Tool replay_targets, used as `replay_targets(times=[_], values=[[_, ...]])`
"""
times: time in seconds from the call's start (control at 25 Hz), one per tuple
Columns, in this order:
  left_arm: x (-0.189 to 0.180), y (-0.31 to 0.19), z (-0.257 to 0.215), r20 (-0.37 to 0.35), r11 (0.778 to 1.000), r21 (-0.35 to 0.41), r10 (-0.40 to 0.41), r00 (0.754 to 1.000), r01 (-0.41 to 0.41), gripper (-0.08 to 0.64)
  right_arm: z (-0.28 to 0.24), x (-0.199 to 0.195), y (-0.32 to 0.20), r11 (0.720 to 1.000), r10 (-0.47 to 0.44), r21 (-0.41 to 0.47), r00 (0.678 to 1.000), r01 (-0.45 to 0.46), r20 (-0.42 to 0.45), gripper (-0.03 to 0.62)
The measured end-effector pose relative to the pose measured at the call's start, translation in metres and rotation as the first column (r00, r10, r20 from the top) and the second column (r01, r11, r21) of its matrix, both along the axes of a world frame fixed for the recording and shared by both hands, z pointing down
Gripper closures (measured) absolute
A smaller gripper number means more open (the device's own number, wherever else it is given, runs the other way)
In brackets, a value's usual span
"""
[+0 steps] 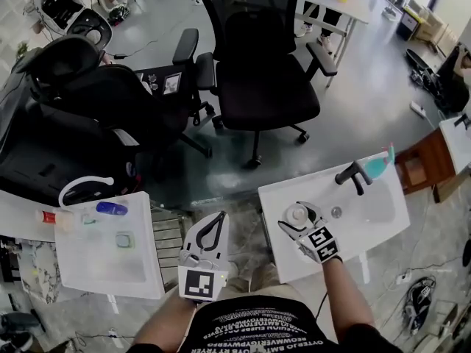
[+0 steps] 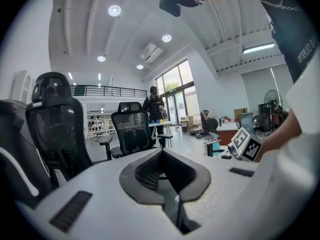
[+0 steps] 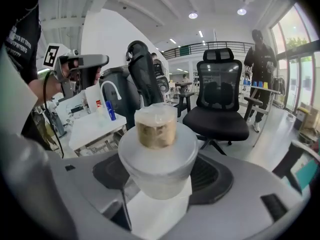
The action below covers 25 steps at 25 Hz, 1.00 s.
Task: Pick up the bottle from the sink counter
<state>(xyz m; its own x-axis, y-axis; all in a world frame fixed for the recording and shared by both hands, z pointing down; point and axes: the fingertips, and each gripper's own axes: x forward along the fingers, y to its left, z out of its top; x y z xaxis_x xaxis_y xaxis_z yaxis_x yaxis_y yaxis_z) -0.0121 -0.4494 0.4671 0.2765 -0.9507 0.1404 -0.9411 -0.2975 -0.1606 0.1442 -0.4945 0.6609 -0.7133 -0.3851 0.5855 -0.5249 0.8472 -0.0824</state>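
Observation:
A frosted, translucent bottle (image 1: 296,214) with a brownish neck under a clear cap stands upright between the jaws of my right gripper (image 1: 300,225), over the left end of the white sink counter (image 1: 283,259). In the right gripper view the bottle (image 3: 159,149) fills the middle, with both dark pads of the right gripper (image 3: 160,181) pressed on its sides and white counter showing below it. My left gripper (image 1: 211,230) hangs between the two counters, jaws together and empty. In its own view the left gripper (image 2: 162,176) points at the chairs.
The sink counter carries a black faucet (image 1: 353,175), a drain (image 1: 335,212) and a teal bottle (image 1: 379,166). A second white counter (image 1: 110,267) at left holds a blue bottle (image 1: 111,208) and small items. Black office chairs (image 1: 257,72) stand beyond, and a wooden cabinet (image 1: 419,169) stands at right.

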Motion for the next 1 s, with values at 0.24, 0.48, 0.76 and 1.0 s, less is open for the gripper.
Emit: replay_targets(times=[0.24, 0.48, 0.76, 1.0], values=[[-0.002, -0.003, -0.013, -0.011, 1.0, 0.005, 0.011, 1.0, -0.011, 0.558, -0.054, -0.004, 0.001, 0.999, -0.013, 0.033, 1.0, 0.013, 0.006, 0.258], [-0.002, -0.005, -0.02, -0.008, 0.999, 0.005, 0.032, 0.999, -0.032, 0.558, -0.091, -0.015, 0.003, 0.996, -0.041, 0.076, 0.999, 0.04, 0.011, 0.258], [-0.002, -0.003, -0.028, -0.003, 0.998, 0.019, 0.066, 0.998, -0.066, 0.558, -0.135, -0.026, 0.012, 0.992, -0.055, 0.118, 0.998, 0.052, 0.024, 0.258], [-0.002, 0.0, -0.035, -0.016, 0.996, 0.013, 0.085, 0.996, -0.085, 0.558, -0.17, -0.03, 0.02, 0.988, -0.056, 0.15, 0.997, 0.047, 0.055, 0.258]])
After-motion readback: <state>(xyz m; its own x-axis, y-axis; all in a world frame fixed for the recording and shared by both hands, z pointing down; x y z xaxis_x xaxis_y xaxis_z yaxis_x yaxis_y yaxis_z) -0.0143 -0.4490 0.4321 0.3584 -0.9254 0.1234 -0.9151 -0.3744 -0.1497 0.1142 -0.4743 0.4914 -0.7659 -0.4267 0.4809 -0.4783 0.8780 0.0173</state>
